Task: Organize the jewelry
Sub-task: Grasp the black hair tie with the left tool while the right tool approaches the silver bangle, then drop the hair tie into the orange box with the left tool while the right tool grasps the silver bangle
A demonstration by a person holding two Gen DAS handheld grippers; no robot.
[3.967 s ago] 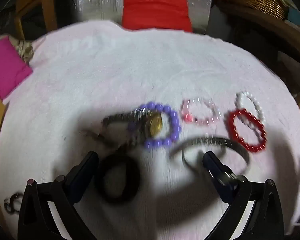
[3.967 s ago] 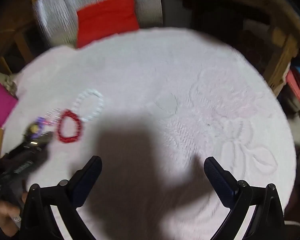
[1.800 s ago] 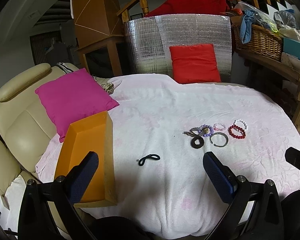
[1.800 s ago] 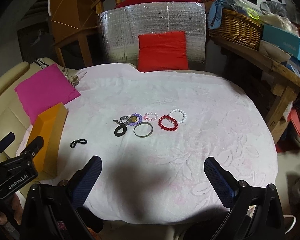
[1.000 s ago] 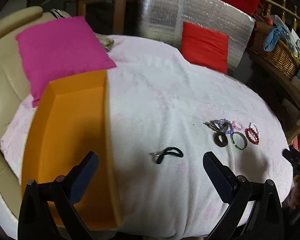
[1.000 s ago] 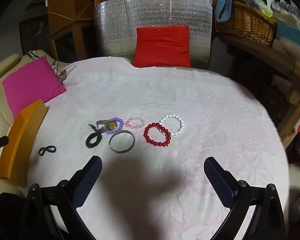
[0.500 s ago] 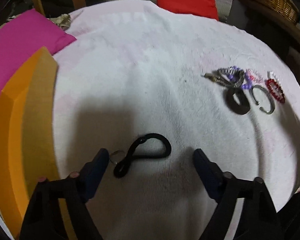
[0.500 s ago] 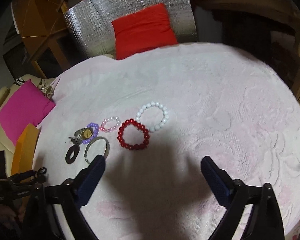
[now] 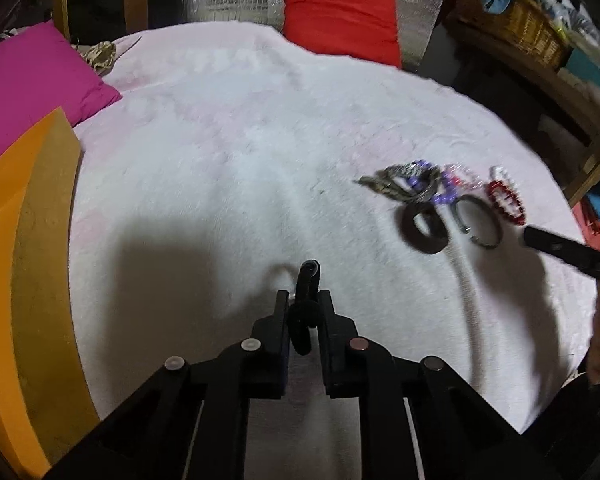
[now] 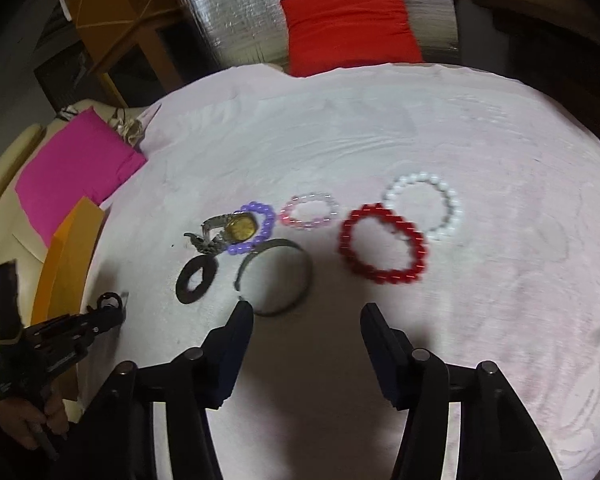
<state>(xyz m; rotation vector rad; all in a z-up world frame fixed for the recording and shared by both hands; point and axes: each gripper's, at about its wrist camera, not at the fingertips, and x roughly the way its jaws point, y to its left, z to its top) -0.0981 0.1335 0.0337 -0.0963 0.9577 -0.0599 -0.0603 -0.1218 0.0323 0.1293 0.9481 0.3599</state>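
Note:
My left gripper [image 9: 303,300] is shut on a black hair tie [image 9: 306,292], just above the white cloth; it also shows in the right wrist view [image 10: 108,304]. My right gripper [image 10: 306,312] is open and empty, close before a metal bangle [image 10: 276,276]. Around it lie a black ring [image 10: 196,276], a gold watch [image 10: 238,228], a purple bead bracelet [image 10: 260,220], a pink bead bracelet [image 10: 308,212], a red bead bracelet [image 10: 380,244] and a white bead bracelet [image 10: 432,204]. The jewelry cluster [image 9: 440,204] lies to the right in the left wrist view.
An orange box [image 9: 28,264] stands at the cloth's left edge, also in the right wrist view [image 10: 66,252]. A pink cushion [image 9: 28,88] lies behind it. A red cushion [image 9: 340,20] leans on silver foil at the back. A wicker basket [image 9: 528,32] sits at the right.
My left gripper has come down and closed on the black hair tie. My right gripper has moved lower and closer to the metal bangle and its jaws have narrowed.

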